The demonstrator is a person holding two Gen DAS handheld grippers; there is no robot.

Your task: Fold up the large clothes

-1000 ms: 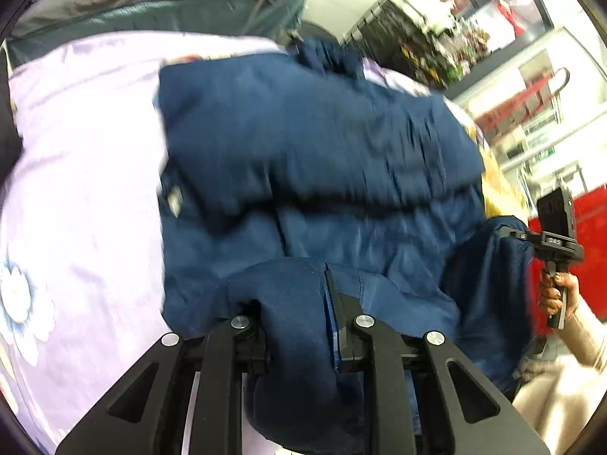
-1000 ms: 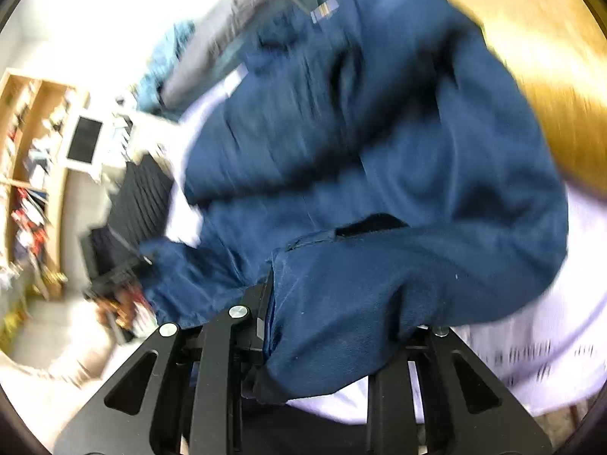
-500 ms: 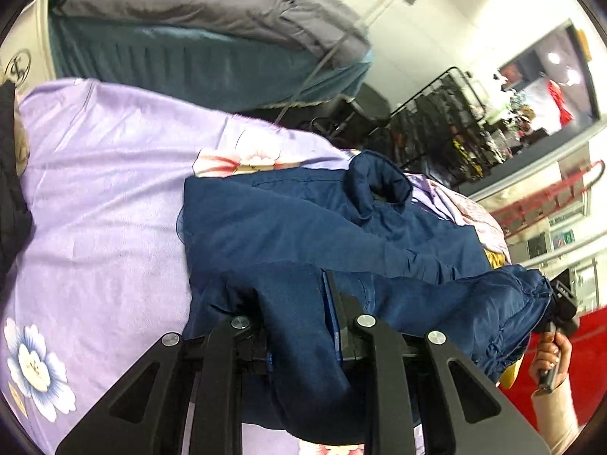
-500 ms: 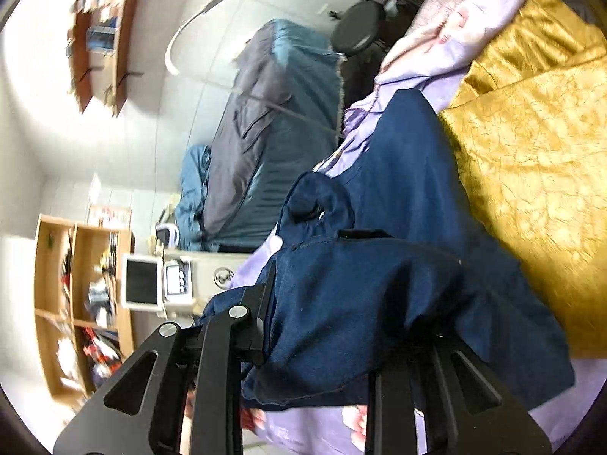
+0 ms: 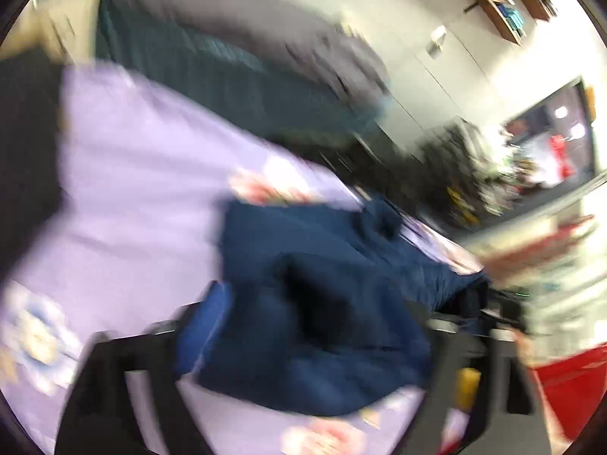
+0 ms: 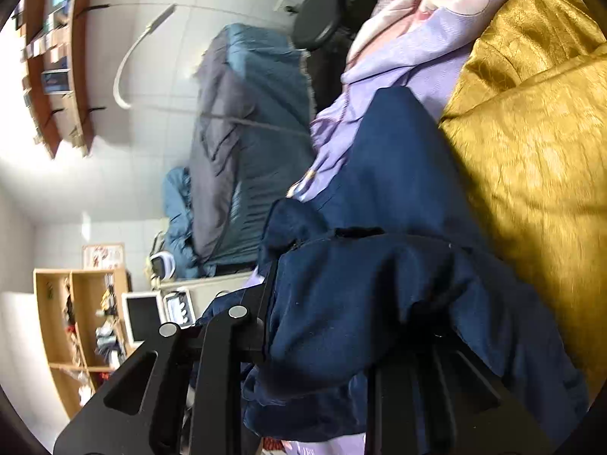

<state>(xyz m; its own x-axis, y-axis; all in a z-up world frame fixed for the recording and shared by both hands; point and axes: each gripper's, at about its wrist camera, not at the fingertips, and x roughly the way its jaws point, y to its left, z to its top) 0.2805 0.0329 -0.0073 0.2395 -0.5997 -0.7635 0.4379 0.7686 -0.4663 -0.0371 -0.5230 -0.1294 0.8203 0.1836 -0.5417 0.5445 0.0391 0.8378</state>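
Note:
A large navy blue garment lies on a lilac flowered bedsheet. The left wrist view is blurred by motion. My left gripper is shut on a bunched fold of the garment, which drapes over its fingers and hides the tips. In the right wrist view the same navy garment runs up the bed, and my right gripper is shut on another bunched edge of it, lifted off the sheet. The cloth covers the right fingers too.
A gold quilted cover lies on the bed right of the garment. A second bed with teal and grey bedding stands beyond. Wooden shelves and a small monitor stand at the left. A red bin is at the right.
Both grippers have kept hold of the garment and swung with it. The left view has turned and blurred. The held fold has been carried further over the spread garment.

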